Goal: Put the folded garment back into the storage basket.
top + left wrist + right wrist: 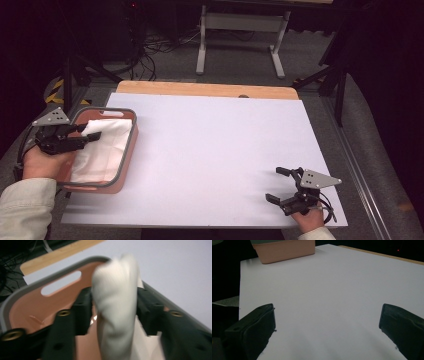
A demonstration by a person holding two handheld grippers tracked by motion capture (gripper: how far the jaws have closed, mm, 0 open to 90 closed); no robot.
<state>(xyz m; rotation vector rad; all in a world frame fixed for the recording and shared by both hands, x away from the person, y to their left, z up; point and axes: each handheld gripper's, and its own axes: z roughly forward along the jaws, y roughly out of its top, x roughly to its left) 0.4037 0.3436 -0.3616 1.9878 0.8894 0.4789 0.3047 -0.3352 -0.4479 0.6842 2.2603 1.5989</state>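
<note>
Over the salmon-pink plastic basket with grey rim [127, 150], at the table's left edge: left gripper [95, 131] part-opened around a bunched white cloth [102, 147], pads loose, probably letting go (cloth mostly inside already). Right gripper [274, 184] gaping empty, parked clear.

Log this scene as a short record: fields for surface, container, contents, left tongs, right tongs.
surface: white table top with a wooden strip along its far edge
container: pink basket with a grey rim, at the table's left edge
contents: white cloth, lying in the basket
left tongs: over the basket, jaws part open, a fold of the cloth standing between them
right tongs: open, nothing between the jaws, low over the table's near right corner
</note>
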